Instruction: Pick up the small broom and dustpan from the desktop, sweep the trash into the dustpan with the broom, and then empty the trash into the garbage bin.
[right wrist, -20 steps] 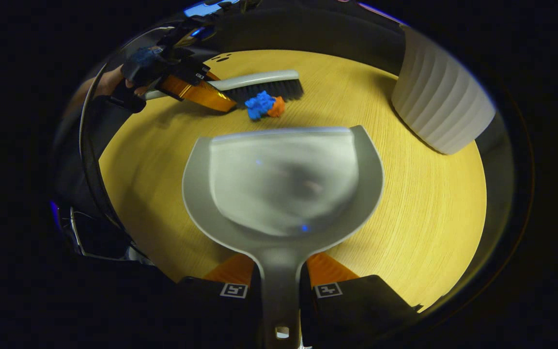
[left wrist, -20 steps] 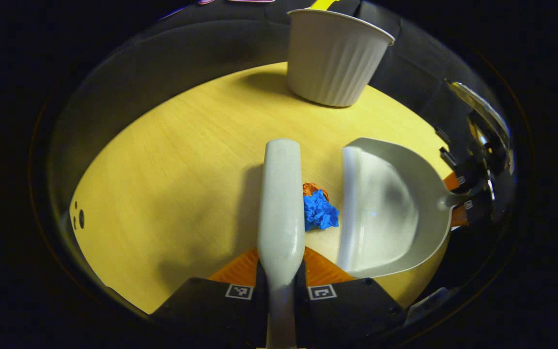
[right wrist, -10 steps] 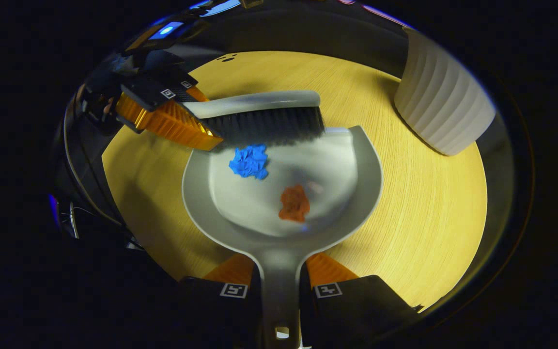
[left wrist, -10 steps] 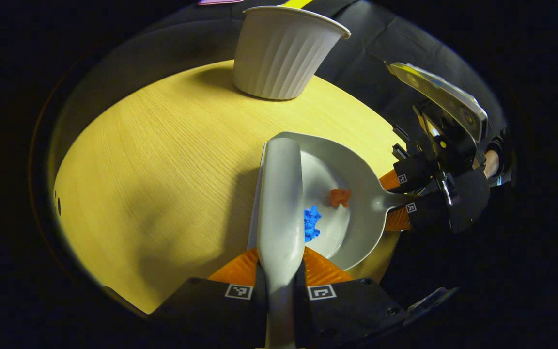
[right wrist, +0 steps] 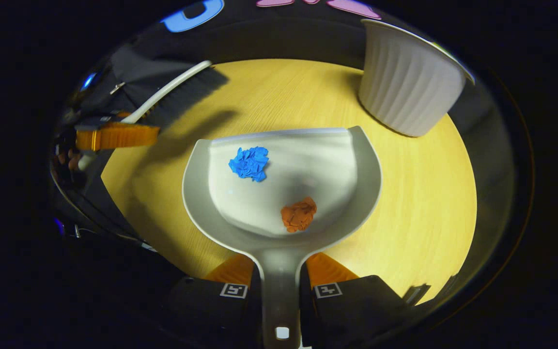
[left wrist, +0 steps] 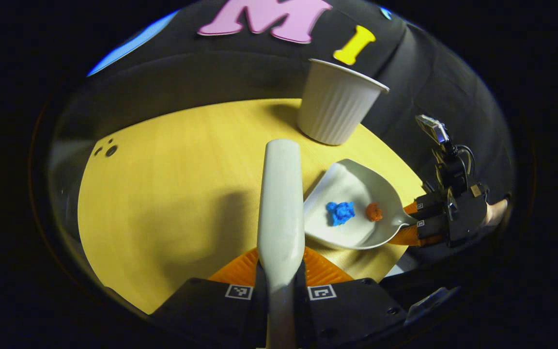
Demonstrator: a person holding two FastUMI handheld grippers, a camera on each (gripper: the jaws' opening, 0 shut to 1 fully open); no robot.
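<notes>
My left gripper is shut on the handle of the small grey broom, which points away from me above the table. In the right gripper view the broom hangs raised at the far left, bristles dark. My right gripper is shut on the handle of the grey dustpan. A crumpled blue paper ball and an orange one lie inside the pan. In the left gripper view the dustpan with both scraps sits right of the broom, held by the right gripper. The white ribbed bin stands beyond the pan.
The round yellow wooden table carries the bin near its far right edge. Small dark holes mark the table's far left. Black cloth wall rings the table closely. A hand holds the right gripper.
The broom has lifted off the dustpan's lip and swung away to the left. The dustpan, with both scraps inside, has tilted back and moved nearer the bin.
</notes>
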